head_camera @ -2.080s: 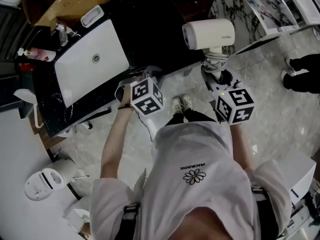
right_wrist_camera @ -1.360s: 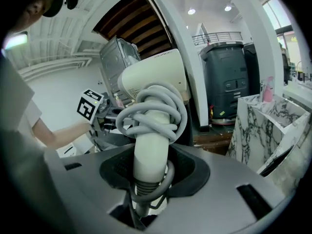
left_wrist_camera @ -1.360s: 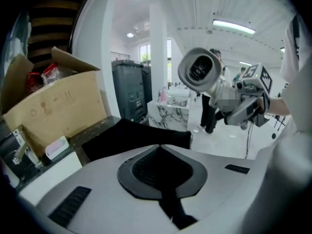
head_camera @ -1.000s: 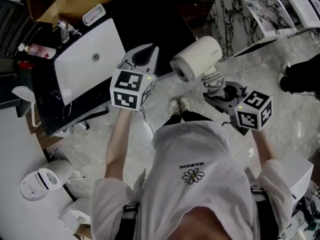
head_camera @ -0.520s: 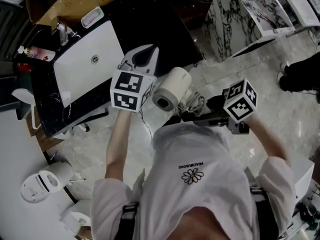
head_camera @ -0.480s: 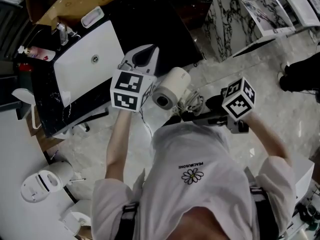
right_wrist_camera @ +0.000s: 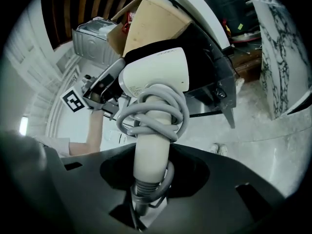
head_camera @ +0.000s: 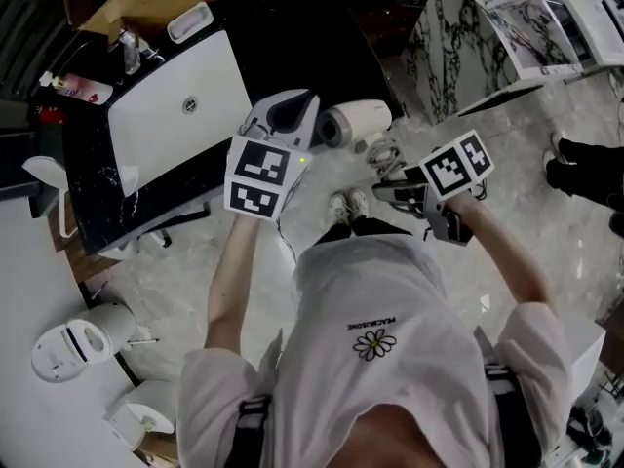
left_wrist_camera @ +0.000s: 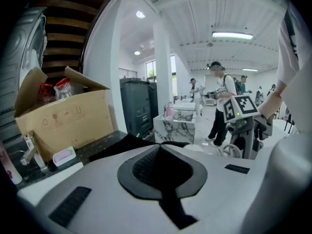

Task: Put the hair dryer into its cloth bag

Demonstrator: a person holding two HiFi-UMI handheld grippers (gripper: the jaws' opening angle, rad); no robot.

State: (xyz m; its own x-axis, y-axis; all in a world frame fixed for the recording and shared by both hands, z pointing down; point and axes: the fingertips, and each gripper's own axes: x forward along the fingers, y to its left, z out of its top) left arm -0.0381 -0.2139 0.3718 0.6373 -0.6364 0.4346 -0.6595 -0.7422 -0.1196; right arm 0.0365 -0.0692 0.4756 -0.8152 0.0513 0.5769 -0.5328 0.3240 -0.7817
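Note:
My right gripper (head_camera: 390,181) is shut on the handle of a cream hair dryer (head_camera: 356,122) with its grey cord wound round the handle. In the right gripper view the handle runs up between the jaws (right_wrist_camera: 151,167) and the dryer's barrel (right_wrist_camera: 156,74) lies across the top. The barrel's open end sits just right of my left gripper (head_camera: 283,115). That gripper is shut, and a black cloth bag (left_wrist_camera: 122,147) rises from the dark counter to its tip (left_wrist_camera: 160,147). The pinched edge itself is hidden behind the jaws.
A white flat case (head_camera: 180,105) lies on the black counter (head_camera: 322,18), with a tap (head_camera: 127,52) and a soap dish behind it. An open cardboard box (left_wrist_camera: 63,116) stands further back. A marble-fronted stand (head_camera: 448,18) is at right. People stand nearby (left_wrist_camera: 219,106).
The right gripper rolled and swung the hair dryer down and to the left, from upright at the right to beside the left gripper. The left gripper rose off the counter edge, then stayed put.

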